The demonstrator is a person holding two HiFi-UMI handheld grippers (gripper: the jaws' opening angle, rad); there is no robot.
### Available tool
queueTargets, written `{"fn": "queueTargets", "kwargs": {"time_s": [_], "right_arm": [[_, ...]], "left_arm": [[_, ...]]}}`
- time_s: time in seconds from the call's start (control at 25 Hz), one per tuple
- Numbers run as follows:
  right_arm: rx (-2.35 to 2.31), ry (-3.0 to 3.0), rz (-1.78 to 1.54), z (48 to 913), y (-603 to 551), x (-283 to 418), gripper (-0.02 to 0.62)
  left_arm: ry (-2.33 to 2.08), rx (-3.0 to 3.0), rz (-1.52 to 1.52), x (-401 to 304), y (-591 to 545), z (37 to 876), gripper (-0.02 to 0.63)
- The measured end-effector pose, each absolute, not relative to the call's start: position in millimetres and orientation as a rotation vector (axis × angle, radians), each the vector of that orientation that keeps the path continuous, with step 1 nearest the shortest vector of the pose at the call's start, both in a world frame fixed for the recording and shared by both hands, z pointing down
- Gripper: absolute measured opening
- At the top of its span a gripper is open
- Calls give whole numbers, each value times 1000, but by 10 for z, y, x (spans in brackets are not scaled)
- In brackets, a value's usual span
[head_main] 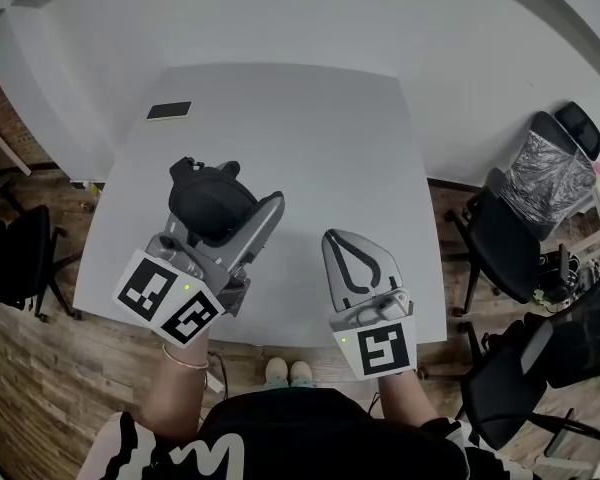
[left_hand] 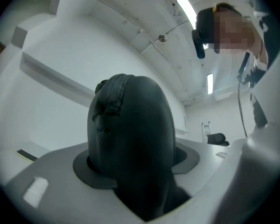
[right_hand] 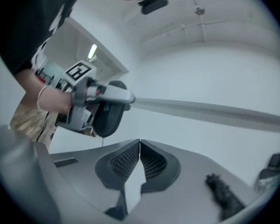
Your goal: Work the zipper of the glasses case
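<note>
Left tongs: spread wide and clamped on the glasses case, one jaw on each side of its body.
Left grip: in the left gripper view the dark case fills the gap between the jaws, its rounded end pointing away from the camera.
Glasses case: black and oval, over the table at about 9 o'clock from the table's middle in the head view.
Zipper: a ribbed dark strip running over the case's far end, at about 11 o'clock on the case in the left gripper view.
Right tongs: jaws brought together with their tips meeting, and nothing between them.
Right tongs' place: at about 4 o'clock from the case in the head view, apart from it and not touching it.
Right gripper view: the left tongs and the case show at about 10 o'clock, beyond the closed tips.
Marker cubes: one on each gripper at the near table edge, left and right.
Flat dark object: lies on the table at about 11 o'clock from the case, well apart from it.
Office chairs: stand on the wooden floor at 3 o'clock, off the table's edge.
</note>
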State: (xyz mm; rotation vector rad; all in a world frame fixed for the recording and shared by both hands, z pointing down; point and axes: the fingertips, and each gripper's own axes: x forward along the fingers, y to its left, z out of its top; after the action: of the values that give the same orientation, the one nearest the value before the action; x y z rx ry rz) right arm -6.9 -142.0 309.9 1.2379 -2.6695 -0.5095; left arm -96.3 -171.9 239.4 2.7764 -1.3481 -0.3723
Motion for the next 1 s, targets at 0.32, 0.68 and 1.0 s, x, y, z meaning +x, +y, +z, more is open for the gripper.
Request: {"fn": "queueTargets", "kwargs": {"time_s": [0.32, 0.68, 1.0], "right_arm": [[1456, -2795, -383, 2608, -1663, -18, 6], [1516, -2767, -225, 2710, -1639, -102, 8], [1488, -2744, -339, 2717, -1588, -183, 6]], "left_arm": [[-1649, 2728, -183, -843, -1710, 2817, 305], [-1788, 2628, -171, -848, -1655, 3048, 307], [-1788, 2635, -210, -813, -1595, 2969, 307]]}}
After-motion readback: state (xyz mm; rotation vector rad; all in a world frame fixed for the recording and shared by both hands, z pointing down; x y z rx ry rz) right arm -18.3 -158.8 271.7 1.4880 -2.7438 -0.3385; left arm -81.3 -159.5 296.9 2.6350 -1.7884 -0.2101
